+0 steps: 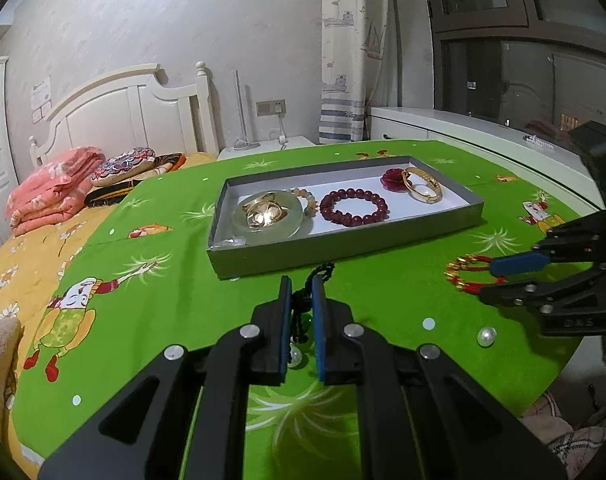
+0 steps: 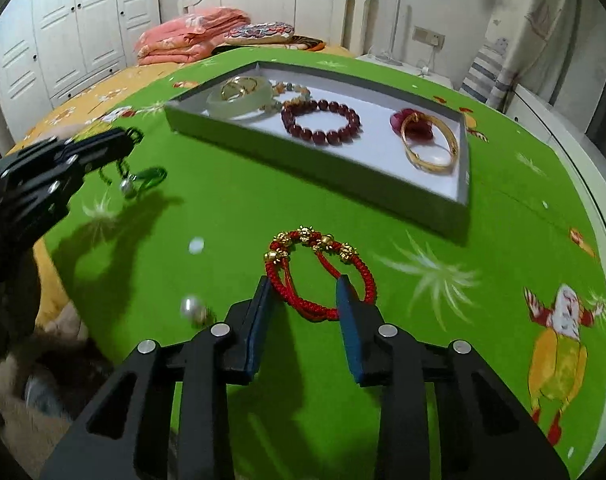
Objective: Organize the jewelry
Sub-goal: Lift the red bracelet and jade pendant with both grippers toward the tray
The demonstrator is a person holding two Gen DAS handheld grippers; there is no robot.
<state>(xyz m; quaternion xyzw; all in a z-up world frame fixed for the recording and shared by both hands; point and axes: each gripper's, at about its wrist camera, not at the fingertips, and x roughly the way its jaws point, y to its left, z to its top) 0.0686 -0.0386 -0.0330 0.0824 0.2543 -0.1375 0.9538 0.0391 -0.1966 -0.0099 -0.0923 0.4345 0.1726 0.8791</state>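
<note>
Right wrist view: right gripper (image 2: 303,292) sits open around the red bracelet (image 2: 321,270); close squarely on the near cord. Left gripper (image 1: 301,294) pinches the cord pendant (image 1: 303,312), so lift it clear into the tray (image 1: 343,240) ahead.

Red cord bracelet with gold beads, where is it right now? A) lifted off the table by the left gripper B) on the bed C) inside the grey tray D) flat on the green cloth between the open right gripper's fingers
D: the red cord bracelet lies on the green cloth outside the grey tray, with the right gripper open around its near side; the left gripper is shut on a dark green cord necklace instead.
</note>
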